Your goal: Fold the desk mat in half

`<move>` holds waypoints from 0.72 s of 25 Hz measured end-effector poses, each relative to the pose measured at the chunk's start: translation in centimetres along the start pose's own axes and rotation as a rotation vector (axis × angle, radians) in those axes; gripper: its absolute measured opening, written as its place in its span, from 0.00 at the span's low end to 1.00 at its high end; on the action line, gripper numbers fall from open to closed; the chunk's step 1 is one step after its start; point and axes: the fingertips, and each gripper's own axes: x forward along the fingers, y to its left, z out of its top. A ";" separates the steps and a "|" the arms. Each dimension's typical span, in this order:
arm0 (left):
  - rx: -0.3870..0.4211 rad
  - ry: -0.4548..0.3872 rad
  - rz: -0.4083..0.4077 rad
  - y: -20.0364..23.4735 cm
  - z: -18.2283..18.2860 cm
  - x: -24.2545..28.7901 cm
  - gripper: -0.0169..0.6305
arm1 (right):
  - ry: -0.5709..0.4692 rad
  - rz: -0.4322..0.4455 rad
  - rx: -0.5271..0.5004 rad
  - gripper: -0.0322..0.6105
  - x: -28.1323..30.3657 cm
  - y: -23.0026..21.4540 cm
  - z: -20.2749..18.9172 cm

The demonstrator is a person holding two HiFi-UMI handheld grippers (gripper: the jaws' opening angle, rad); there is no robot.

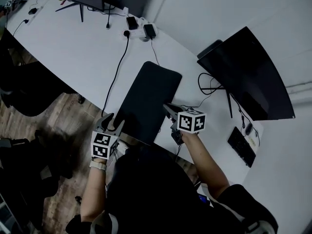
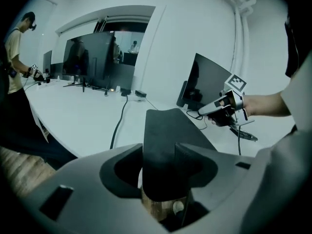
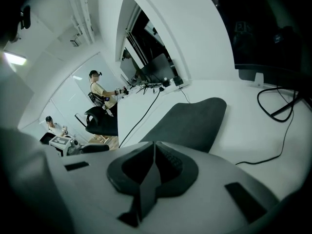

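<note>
Risk: the dark, soft rectangular desk mat (image 1: 146, 99), which lies along the white worktop (image 1: 73, 48) with its near end lifted, may slip at the left corner and fold skewed. The left gripper (image 1: 111, 122) stands partly open, and that corner merely lies between its jaws. The right gripper (image 1: 167, 107) is clamped tight on the near right corner.

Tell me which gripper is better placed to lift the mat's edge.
Probably right: the right gripper is shut on the desk mat at its near edge; the left gripper has jaws apart around a corner, unclamped.
</note>
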 end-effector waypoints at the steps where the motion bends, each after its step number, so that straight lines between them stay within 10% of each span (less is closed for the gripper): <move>1: 0.005 -0.016 -0.003 -0.1 1.2 0.2 0.34 | -0.019 0.000 0.004 0.08 -0.6 -0.1 0.6; 18: 0.047 -0.114 -0.136 -6.8 14.8 3.6 0.07 | -0.248 -0.045 0.038 0.08 -11.9 -3.2 6.2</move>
